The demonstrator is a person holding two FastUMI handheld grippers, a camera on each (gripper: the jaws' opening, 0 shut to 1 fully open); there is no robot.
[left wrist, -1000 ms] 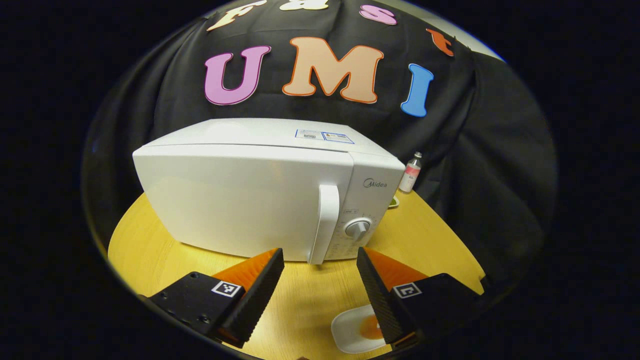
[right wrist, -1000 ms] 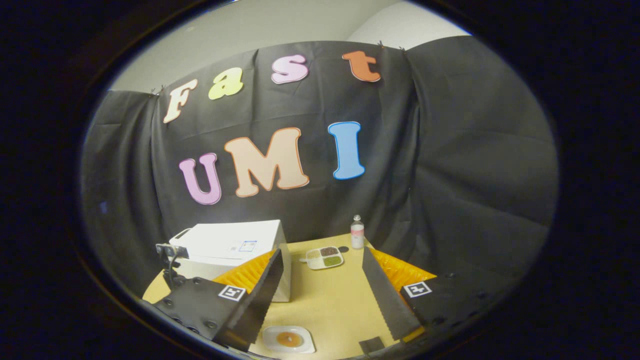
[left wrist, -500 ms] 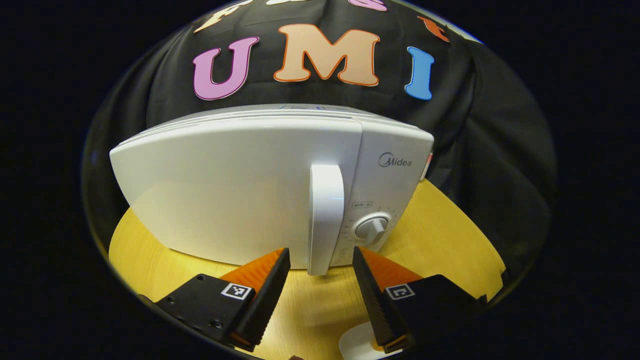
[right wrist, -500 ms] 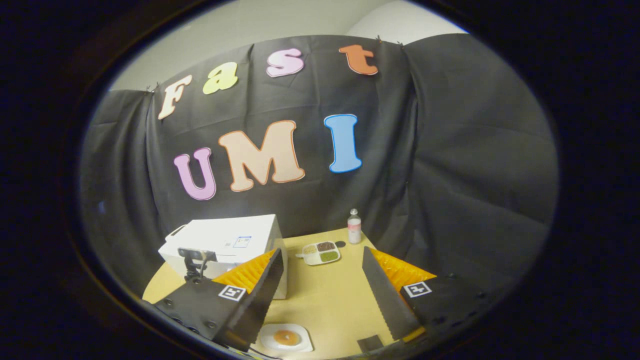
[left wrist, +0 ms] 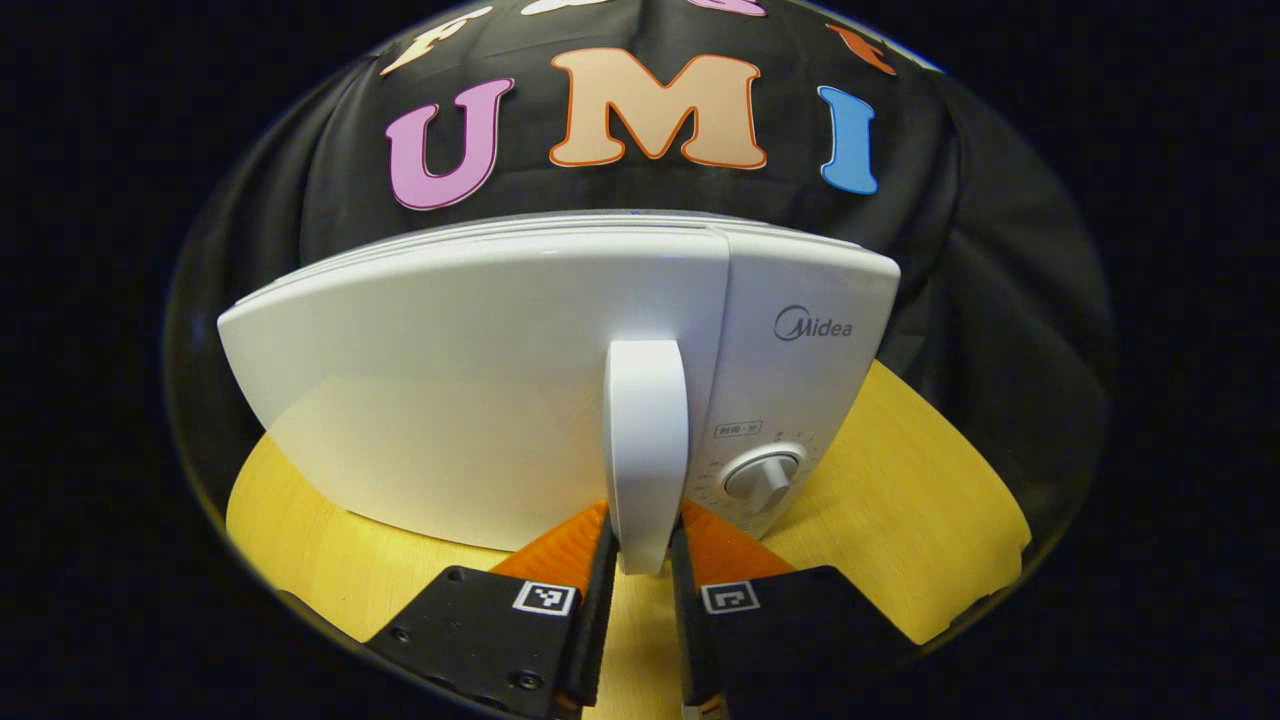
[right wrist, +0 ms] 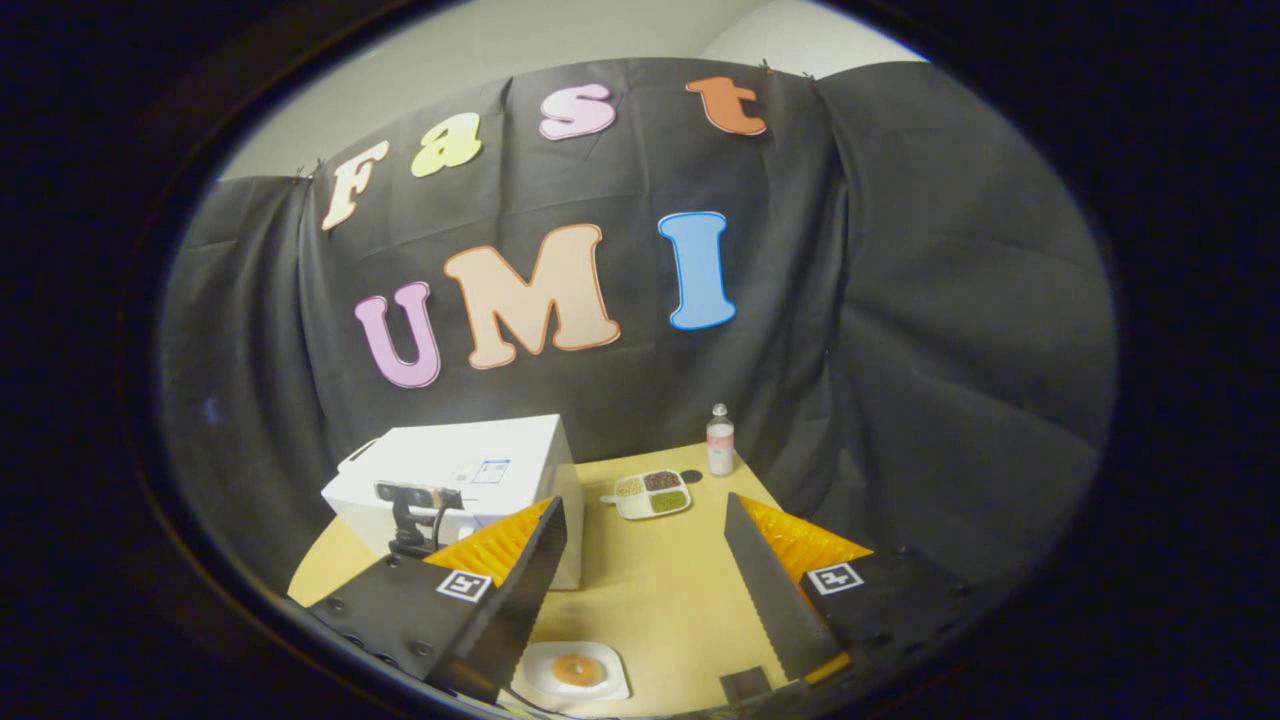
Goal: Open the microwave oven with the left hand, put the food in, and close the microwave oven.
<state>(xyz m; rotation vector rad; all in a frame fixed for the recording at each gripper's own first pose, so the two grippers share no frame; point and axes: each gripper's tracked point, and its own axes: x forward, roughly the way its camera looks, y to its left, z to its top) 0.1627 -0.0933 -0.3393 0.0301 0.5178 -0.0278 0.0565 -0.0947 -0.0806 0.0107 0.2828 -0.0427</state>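
The white microwave oven (left wrist: 470, 400) stands on the round wooden table, its door closed. Its upright white door handle (left wrist: 645, 450) sits between my left gripper's (left wrist: 640, 560) two fingers, which press on both sides of its lower end. In the right gripper view the microwave oven (right wrist: 465, 475) is at the left, with the left gripper's camera mount (right wrist: 415, 510) in front of it. A white plate with orange-brown food (right wrist: 577, 670) lies on the table near the front edge. My right gripper (right wrist: 645, 570) hangs open high above the table, holding nothing.
A round dial (left wrist: 765, 475) sits on the oven's control panel right of the handle. At the back of the table (right wrist: 660, 590) lie a divided tray with coloured fillings (right wrist: 652, 493) and a small bottle (right wrist: 719, 440). Black cloth rings the table.
My left gripper moved in to the door handle and closed on it; before, it was open and short of it. The right gripper drifted slightly and stayed open.
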